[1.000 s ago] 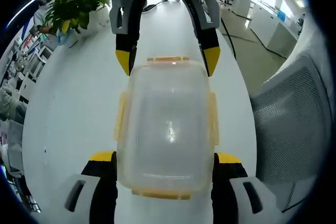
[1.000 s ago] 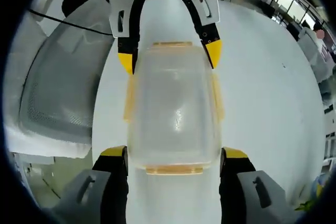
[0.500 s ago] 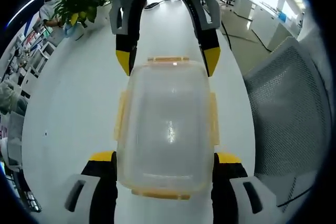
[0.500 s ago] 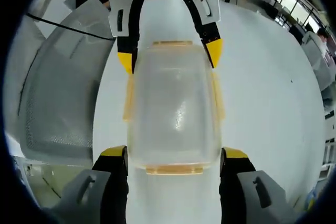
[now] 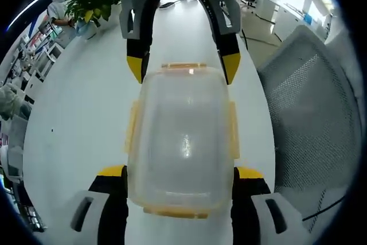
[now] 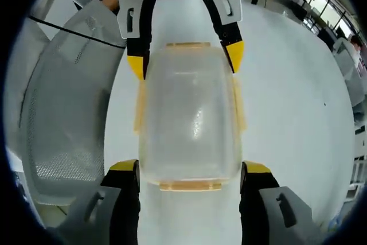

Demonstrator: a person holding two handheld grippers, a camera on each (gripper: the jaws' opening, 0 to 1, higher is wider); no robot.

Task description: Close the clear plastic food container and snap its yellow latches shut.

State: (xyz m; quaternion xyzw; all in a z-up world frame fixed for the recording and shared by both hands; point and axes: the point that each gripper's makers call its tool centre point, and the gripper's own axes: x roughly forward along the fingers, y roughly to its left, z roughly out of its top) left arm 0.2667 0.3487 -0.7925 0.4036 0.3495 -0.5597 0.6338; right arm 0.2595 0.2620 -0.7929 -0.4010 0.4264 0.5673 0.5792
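The clear plastic food container with yellow latches point(image 5: 182, 142) point(image 6: 189, 124) is lying lid-down or lid-on between both grippers above the long white desk point(image 5: 74, 119) point(image 6: 292, 101); its position inside each view is remaining the same as one second ago. The left gripper point(image 5: 180, 179) is holding one end of the container, its black yellow-tipped jaws spread and pressing against the container's two long sides. The right gripper point(image 6: 189, 173) is gripping the opposite end in the same way, jaws apart on the container walls. In each view the other gripper's yellow tips are touching the far corners. The side latches point(image 5: 131, 127) point(image 6: 237, 104) are appearing as pale yellow strips along the walls; whether they are snapped cannot be told. Only the background is shifting: the grey mesh-backed chair point(image 5: 312, 124) point(image 6: 63, 119) beside the desk's long edge is drawing closer and larger in both views, and the green potted plant point(image 5: 94, 1) at the desk's far end is sliding slightly, indicating camera motion.
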